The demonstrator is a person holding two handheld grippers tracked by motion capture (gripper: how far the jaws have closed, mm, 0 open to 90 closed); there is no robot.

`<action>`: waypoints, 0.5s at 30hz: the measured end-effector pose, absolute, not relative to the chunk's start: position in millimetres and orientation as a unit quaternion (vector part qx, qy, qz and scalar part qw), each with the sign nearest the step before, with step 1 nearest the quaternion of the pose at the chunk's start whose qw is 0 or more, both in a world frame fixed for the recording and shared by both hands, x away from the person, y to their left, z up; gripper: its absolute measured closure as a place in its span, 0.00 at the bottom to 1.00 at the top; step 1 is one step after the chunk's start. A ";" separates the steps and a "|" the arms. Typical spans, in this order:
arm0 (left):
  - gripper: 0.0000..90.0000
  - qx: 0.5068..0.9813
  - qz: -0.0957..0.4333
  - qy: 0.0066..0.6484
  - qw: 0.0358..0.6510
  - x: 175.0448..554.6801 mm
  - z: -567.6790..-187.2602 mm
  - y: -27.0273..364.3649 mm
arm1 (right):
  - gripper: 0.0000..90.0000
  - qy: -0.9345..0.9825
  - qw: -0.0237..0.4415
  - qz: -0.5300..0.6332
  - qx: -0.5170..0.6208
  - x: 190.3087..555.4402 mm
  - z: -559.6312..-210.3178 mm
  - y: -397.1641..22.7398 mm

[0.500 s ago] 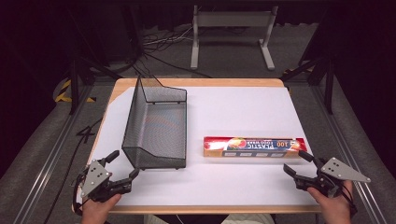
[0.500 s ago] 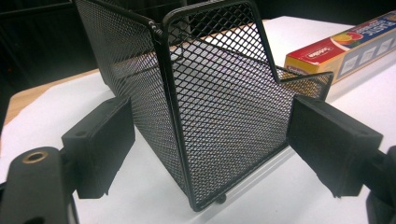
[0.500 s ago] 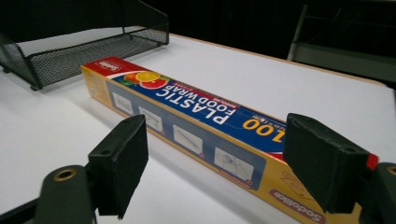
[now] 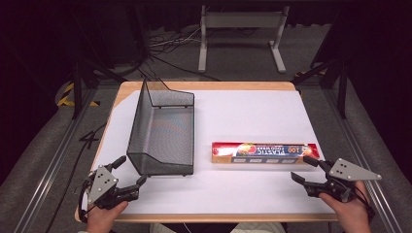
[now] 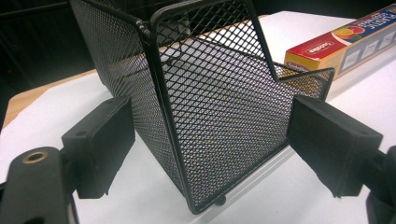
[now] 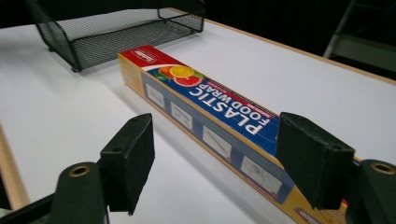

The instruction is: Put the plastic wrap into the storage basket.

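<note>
Plastic wrap box (image 4: 265,153) lies on the counter (image 4: 252,116), long axis left-right, its end just ahead of the right gripper (image 4: 306,170); fingers released. Left gripper (image 4: 130,171), fingers released, faces mesh tray (image 4: 163,133).

High view: overhead, faces 12 o'clock, far. Left claw camera: low, close on mesh tray (image 5: 219,116). Right claw camera: low, close on wrap box (image 6: 210,116). All share both.

Plastic wrap box (image 6: 212,123): near end cut off by the right gripper view's bottom edge. Mesh tray (image 5: 210,107): top cropped in the left gripper view. Side-panel print illegible.
</note>
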State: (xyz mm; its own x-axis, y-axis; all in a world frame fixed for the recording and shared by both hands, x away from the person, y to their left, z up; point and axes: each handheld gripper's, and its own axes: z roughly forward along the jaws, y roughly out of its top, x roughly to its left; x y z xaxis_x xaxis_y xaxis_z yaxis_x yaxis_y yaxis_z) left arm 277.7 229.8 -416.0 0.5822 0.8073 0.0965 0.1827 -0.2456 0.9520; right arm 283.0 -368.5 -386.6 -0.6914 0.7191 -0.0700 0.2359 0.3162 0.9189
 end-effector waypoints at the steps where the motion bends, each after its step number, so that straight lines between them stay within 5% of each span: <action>1: 0.18 0.728 0.306 0.339 0.511 277.7 -415.9 229.6 | 0.33 0.778 0.242 0.494 0.305 284.9 -383.1 -367.8; 15: 0.18 0.731 0.306 0.340 0.507 278.1 -417.2 229.3 | 0.32 0.779 0.206 0.524 0.275 321.5 -340.2 -361.9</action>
State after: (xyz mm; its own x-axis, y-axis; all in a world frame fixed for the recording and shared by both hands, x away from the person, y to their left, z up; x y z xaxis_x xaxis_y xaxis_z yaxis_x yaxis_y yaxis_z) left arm 278.1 229.3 -417.2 0.5813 0.8073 0.1019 0.1870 -0.2545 0.9488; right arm 321.5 -361.9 -340.2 -0.7632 0.6453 -0.0335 0.2129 0.3002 0.9298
